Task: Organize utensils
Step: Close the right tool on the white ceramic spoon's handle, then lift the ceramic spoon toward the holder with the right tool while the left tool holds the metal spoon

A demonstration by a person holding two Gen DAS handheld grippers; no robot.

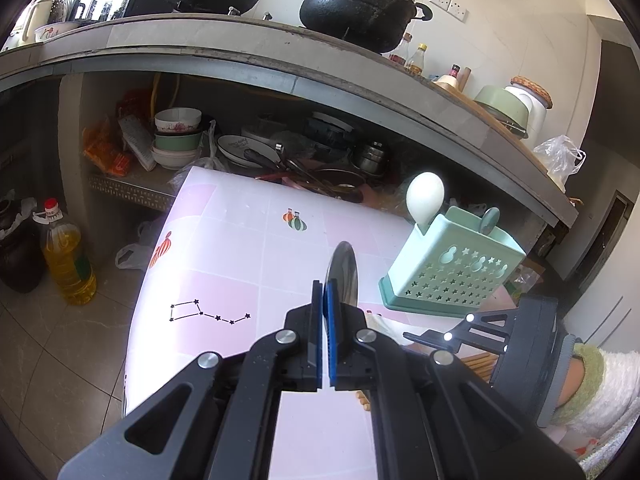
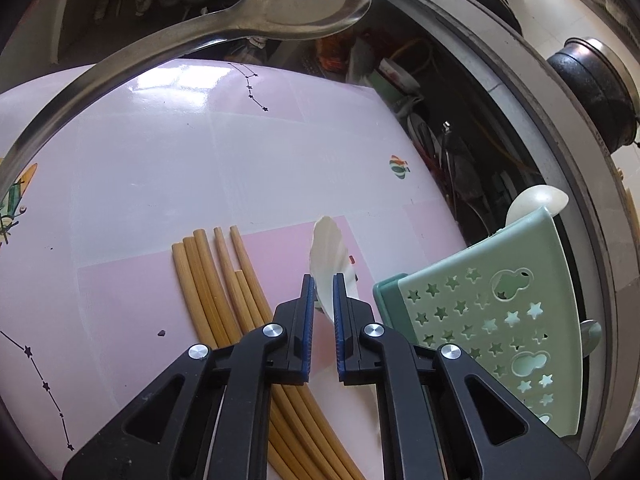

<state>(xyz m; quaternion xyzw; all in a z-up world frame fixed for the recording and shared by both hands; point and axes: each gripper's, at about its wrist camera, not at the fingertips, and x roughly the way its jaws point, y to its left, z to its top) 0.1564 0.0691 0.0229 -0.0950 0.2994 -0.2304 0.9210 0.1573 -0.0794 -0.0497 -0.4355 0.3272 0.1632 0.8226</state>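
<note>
Left gripper jaws clamp metal spoon; right gripper jaws part-open astride white spoon

The right gripper straddles a white spoon (jaws slightly apart). Chopsticks lie beside it on the bench.

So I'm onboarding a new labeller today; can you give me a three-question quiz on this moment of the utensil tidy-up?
1. True or false: the left gripper is shut on a metal spoon.
2. What straddles the right gripper? A) bamboo chopsticks B) white ceramic spoon C) green holder
3. Fill in: a white spoon already stands in the green ____.

Key: 1 true; 2 B; 3 holder.
</note>
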